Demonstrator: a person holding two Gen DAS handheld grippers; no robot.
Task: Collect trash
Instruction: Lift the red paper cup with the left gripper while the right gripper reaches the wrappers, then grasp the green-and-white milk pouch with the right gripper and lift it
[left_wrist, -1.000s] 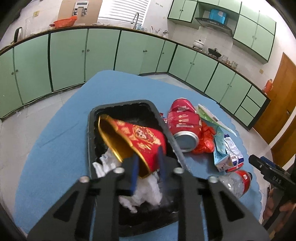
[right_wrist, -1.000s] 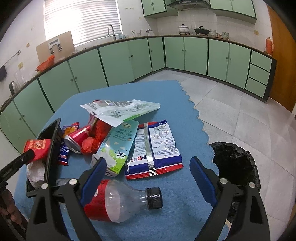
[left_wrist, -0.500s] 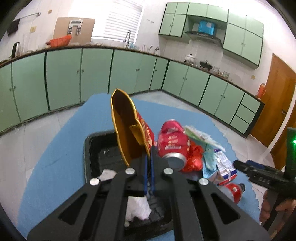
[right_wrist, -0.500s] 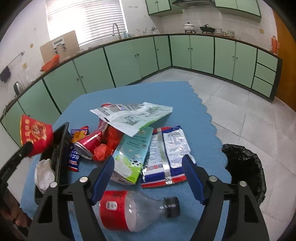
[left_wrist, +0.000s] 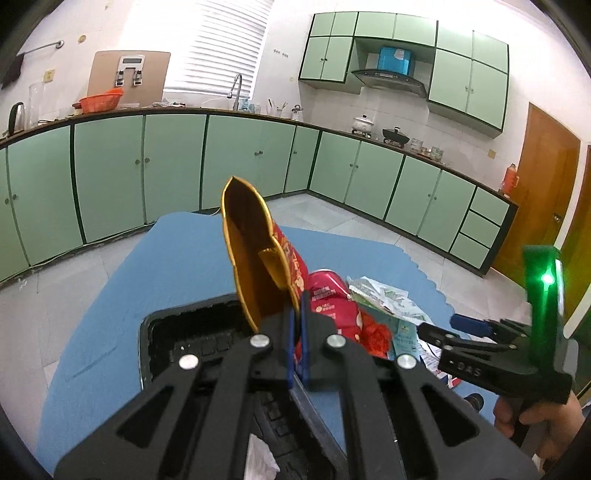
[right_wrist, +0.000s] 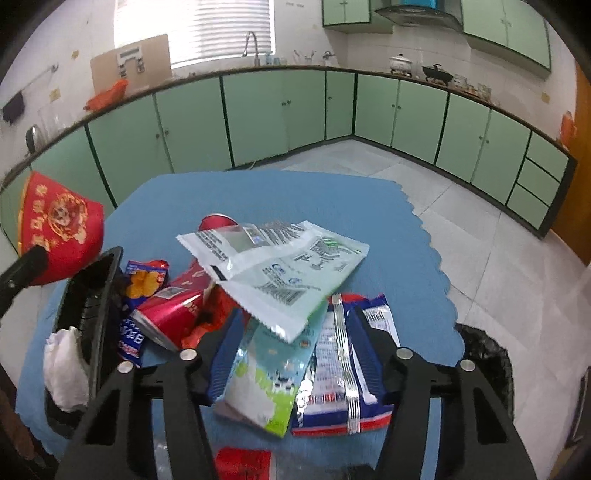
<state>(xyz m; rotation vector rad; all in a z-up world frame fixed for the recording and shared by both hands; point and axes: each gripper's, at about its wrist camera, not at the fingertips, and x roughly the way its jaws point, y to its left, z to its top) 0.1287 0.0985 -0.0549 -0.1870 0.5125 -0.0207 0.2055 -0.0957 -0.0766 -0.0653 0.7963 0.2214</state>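
We have the left gripper (left_wrist: 297, 338) clamped on the red paper cup (left_wrist: 258, 254), lifted centre-frame over the black tray (left_wrist: 173, 332). Right gripper (right_wrist: 295, 347) jaws closing, nothing pinched yet, over the milk carton (right_wrist: 266, 376), lower centre of frame.

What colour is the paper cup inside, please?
Gold inside the cup, red outside; left wrist view shows it best.

Bare blue mat (right_wrist: 258, 199) open beyond litter pile. Nearer, packed: black tray (right_wrist: 92, 291) at left, red can (right_wrist: 173, 306) touching it, white wrapper (right_wrist: 280, 266) overlapping green carton (right_wrist: 266, 373). Black bin bag (right_wrist: 487, 354) blocking floor at right edge.
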